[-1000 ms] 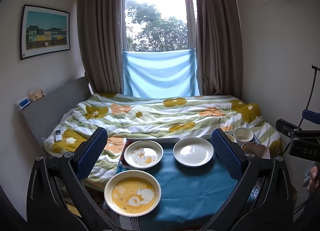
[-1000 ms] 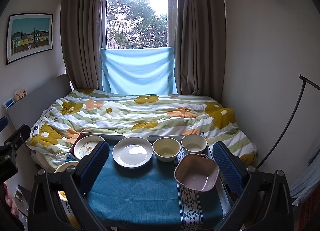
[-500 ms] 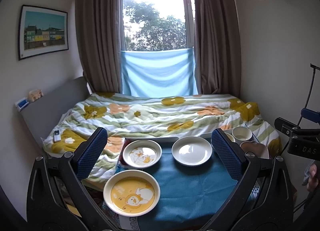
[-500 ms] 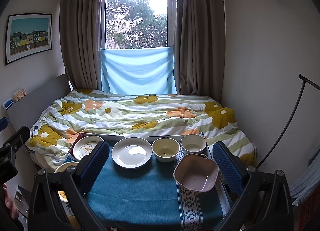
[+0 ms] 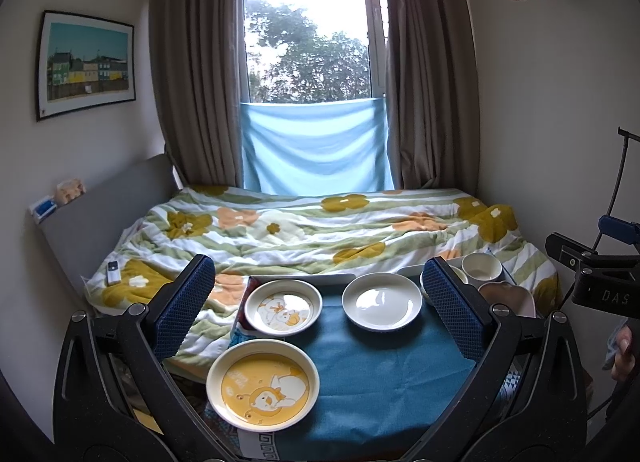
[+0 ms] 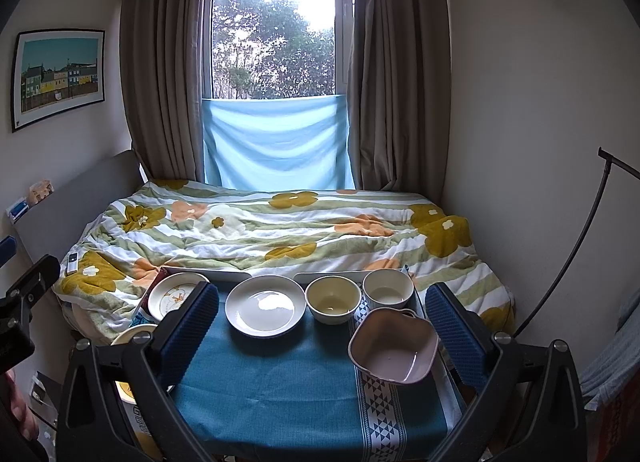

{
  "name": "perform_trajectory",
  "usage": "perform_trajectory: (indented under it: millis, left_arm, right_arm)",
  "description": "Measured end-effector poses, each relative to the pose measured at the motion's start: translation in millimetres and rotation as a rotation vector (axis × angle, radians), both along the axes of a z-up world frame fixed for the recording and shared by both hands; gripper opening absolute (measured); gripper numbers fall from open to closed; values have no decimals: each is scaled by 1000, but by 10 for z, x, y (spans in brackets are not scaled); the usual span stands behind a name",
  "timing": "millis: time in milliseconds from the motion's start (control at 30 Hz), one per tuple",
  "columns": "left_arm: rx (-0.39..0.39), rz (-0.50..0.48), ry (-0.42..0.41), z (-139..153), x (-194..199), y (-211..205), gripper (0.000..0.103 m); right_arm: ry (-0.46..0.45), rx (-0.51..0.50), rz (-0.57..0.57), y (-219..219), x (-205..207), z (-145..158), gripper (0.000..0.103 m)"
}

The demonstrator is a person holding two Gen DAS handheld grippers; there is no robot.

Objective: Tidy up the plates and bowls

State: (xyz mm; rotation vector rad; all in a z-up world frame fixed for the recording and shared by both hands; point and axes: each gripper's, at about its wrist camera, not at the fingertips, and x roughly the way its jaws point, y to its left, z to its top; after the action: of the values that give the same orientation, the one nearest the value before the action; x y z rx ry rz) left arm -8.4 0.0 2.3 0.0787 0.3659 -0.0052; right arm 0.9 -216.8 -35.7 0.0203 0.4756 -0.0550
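Both grippers are hovering wide open and empty — the left gripper (image 5: 318, 298) and the right gripper (image 6: 322, 324) gripping nothing. Nearest, the yellow plate (image 5: 263, 384) is sitting at the table's (image 6: 280, 382) left edge and the pink bowl (image 6: 393, 346) at its right. Farther back, along the far edge, the duck plate (image 5: 283, 306), white plate (image 6: 265, 306) and two bowls (image 6: 333, 298) are lying unstacked — sorting is seemingly all left to do.
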Motion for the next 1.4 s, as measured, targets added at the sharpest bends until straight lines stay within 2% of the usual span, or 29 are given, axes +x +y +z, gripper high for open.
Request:
perform_trajectory:
  millis: [167, 267, 367, 467, 600, 700, 900, 1033, 1167, 1267, 1400]
  left_arm:
    - [-18, 14, 11, -1, -6, 56, 103]
    - [-27, 55, 19, -7, 6, 92, 103]
    - [-39, 96, 59, -82, 62, 170, 103]
    - [-76, 163, 134, -265, 119, 366, 103]
    - [-141, 273, 266, -721, 124, 804, 103]
    - [-193, 316, 377, -1103, 159, 1170, 103]
    - [-306, 322, 556, -1947, 382, 1845, 100]
    - [-420, 296, 662, -2489, 614, 2167, 79]
    - [-539, 251, 751, -2912, 779, 2332, 67]
    - [-579, 215, 805, -3106, 881, 2387, 56]
    - [-591, 171, 833, -3205, 1013, 2401, 51]
  right_arm:
    - [9, 3, 14, 0, 33, 9, 103]
    - [20, 0, 31, -10, 98, -1, 103]
    - [57, 8, 81, -1, 213, -52, 103]
    - [110, 9, 161, 63, 400, -218, 103]
    - [197, 18, 277, 224, 683, -568, 103]
    - [267, 39, 368, 474, 905, -882, 103]
    - [382, 58, 529, 1101, 1330, -1512, 101]
    - [490, 73, 596, 1548, 1613, -1954, 89]
    - [614, 66, 630, 1890, 1844, -2360, 71]
    - [667, 63, 636, 2069, 1977, -2573, 66]
    - [716, 80, 644, 2187, 2081, -2733, 60]
